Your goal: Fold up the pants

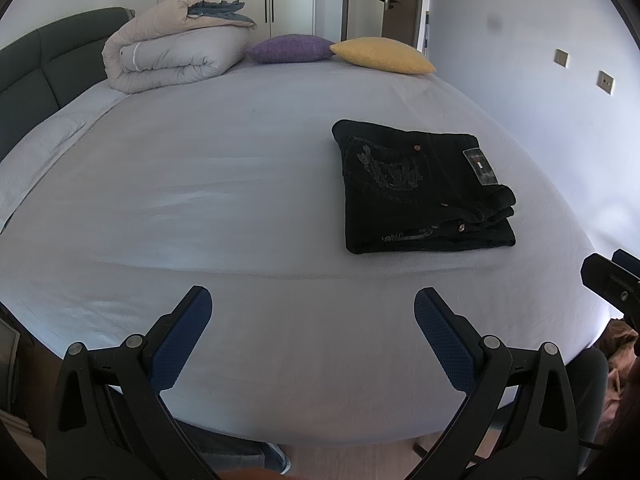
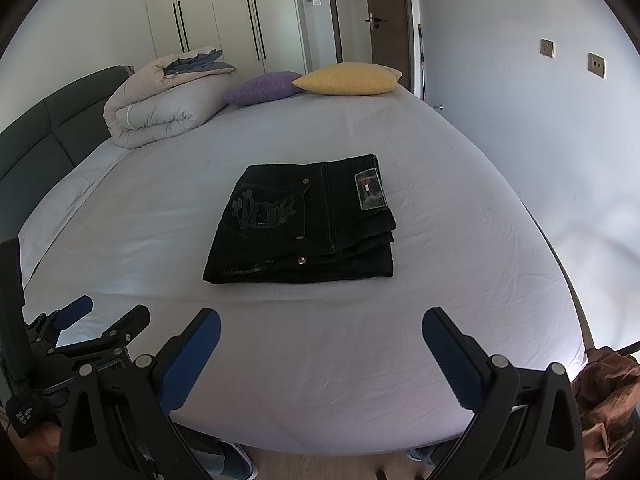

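Black jeans [image 1: 424,188] [image 2: 308,220] lie folded into a compact rectangle on the white bed sheet [image 1: 240,200] [image 2: 460,260], back pocket embroidery and waist patch facing up. My left gripper [image 1: 312,312] hangs open over the bed's near edge, well short and left of the pants, with nothing between its blue pads [image 1: 180,344]. My right gripper [image 2: 320,332] is open too, straight in front of the pants and apart from them. The left gripper [image 2: 104,320] also shows at the lower left of the right wrist view.
A rolled duvet [image 1: 176,52] [image 2: 168,100], a purple cushion [image 1: 292,48] [image 2: 260,88] and a yellow cushion [image 1: 380,54] [image 2: 348,78] sit at the far end. A dark headboard [image 1: 44,60] runs along the left. Brown cloth [image 2: 608,392] lies off the bed at the lower right.
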Motion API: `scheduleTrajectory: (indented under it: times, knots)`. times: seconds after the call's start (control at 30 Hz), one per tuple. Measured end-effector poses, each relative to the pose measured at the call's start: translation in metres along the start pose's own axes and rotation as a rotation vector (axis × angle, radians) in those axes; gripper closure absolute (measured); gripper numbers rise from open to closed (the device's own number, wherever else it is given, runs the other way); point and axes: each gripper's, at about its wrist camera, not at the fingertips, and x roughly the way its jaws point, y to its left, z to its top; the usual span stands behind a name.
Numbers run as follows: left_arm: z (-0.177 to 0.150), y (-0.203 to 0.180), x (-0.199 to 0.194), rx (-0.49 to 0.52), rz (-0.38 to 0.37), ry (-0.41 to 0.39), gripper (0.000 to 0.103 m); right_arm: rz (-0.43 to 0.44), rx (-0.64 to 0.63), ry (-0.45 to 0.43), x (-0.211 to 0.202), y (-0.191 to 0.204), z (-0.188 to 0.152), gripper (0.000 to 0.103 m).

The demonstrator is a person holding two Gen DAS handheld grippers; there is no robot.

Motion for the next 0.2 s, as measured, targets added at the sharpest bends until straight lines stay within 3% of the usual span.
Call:
scheduleTrajectory:
  times: [0.2]
  knots:
    - [-0.0027, 0.0006, -0.0015, 0.025, 0.008, -0.020, 0.000, 0.002, 0.000, 0.003, 0.0007, -0.0004, -0.0017, 0.000]
